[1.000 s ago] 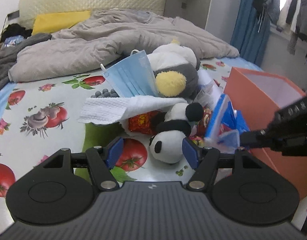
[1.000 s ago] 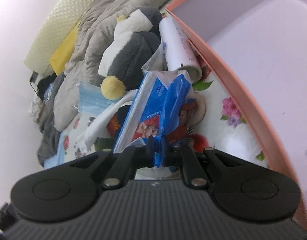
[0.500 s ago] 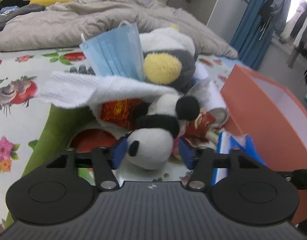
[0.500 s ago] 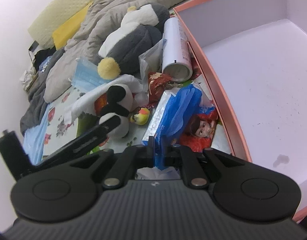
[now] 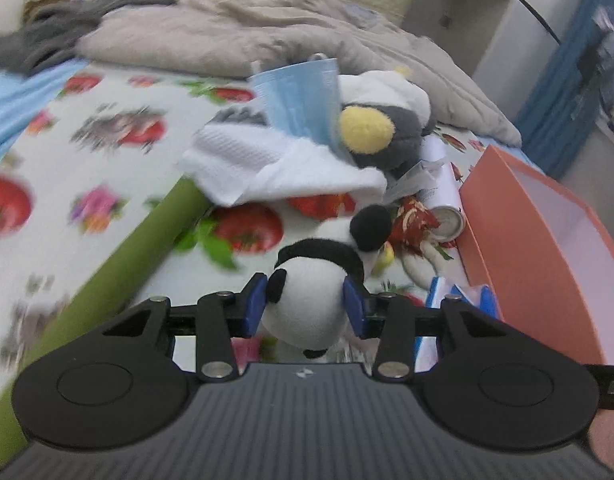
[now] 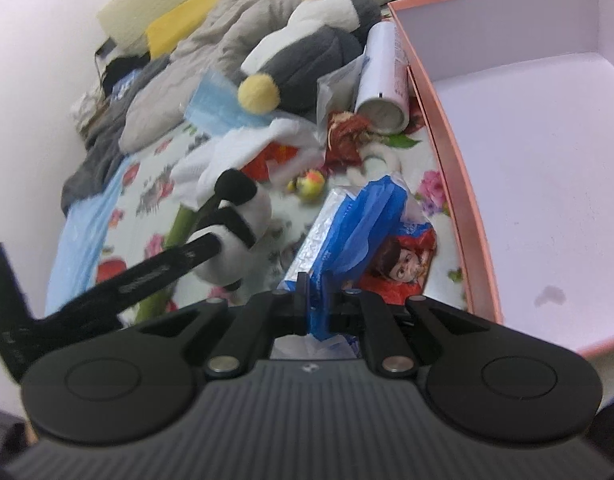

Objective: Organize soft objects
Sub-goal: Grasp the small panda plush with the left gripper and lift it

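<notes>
You were mid-pickup: your left gripper was closing, its pads pressed on the panda plush near the pile's front. Your right gripper was clamped on the blue tissue pack, just left of the orange box. Next, probably, carry both rightward and drop them in.

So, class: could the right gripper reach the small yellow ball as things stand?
Probably not yet: the right gripper is shut on the blue packet, which also lies between it and the yellow ball.

Soft daylight, motion blur, fisheye warp
</notes>
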`<state>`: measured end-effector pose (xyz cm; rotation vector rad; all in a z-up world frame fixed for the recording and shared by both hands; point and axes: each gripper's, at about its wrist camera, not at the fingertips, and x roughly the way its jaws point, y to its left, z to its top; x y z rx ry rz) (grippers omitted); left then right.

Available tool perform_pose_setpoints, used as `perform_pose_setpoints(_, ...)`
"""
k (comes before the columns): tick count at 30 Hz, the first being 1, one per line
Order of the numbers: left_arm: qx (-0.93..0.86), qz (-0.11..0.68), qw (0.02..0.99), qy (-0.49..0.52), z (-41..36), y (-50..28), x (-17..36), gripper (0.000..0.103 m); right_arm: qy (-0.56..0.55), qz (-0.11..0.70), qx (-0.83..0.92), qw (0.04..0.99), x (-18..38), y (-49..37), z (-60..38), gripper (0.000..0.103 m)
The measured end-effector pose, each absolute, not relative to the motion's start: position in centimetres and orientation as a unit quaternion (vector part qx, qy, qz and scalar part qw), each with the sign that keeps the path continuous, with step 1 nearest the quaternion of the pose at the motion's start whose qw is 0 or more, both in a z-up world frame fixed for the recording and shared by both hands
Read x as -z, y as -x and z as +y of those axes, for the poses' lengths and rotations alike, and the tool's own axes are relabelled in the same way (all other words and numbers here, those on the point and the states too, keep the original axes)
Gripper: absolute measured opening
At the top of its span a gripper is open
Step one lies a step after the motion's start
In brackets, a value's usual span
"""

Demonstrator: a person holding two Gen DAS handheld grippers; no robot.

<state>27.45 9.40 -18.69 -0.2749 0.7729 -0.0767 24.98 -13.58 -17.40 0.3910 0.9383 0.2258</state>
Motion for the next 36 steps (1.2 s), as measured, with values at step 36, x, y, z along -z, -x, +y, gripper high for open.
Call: perform_pose_setpoints(36, -0.004, 0.391, 0.89, 0.232, 11.1, -10.3, 18.6, 0.062, -0.068, 0.484, -0.132, 0.863, 17.1, -18.4, -12.0, 0.041)
